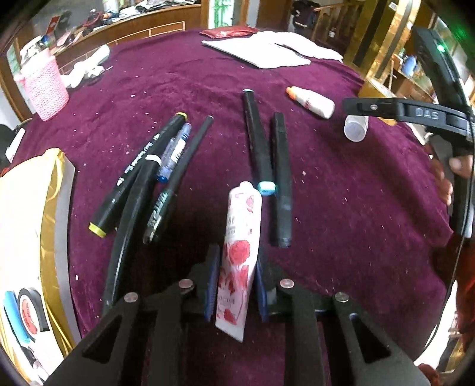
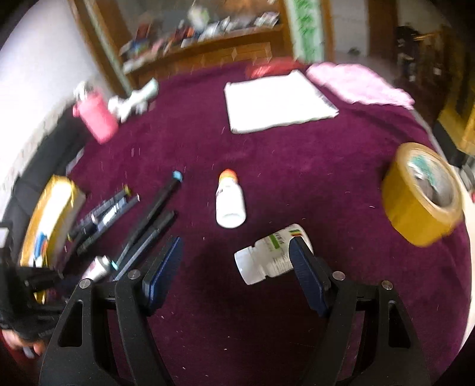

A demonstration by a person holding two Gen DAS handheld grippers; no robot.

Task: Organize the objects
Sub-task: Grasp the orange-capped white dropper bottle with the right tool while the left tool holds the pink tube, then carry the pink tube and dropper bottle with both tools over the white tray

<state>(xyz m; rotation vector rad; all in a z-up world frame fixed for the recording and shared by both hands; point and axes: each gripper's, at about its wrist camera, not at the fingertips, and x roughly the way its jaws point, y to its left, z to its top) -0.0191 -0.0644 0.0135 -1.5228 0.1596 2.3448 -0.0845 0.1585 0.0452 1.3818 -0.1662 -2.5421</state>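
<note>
bg: wooden shelf unit [image 2: 207, 50] cluttered behind table | bamboo-print panel [image 1: 221, 13]; gold-framed cabinet [image 1: 394, 53] right

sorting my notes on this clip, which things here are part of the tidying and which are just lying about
In the job: rose-printed white tube clamped in left gripper; black marker pens; white pill bottle by open right gripper.

Lying about: folded white cloth; brown tape roll; pink basket.

A lived-in home room: a plum velvet tablecloth [image 1: 207, 83], with cluttered wooden shelves [image 2: 207, 38] at twelve o'clock.
</note>
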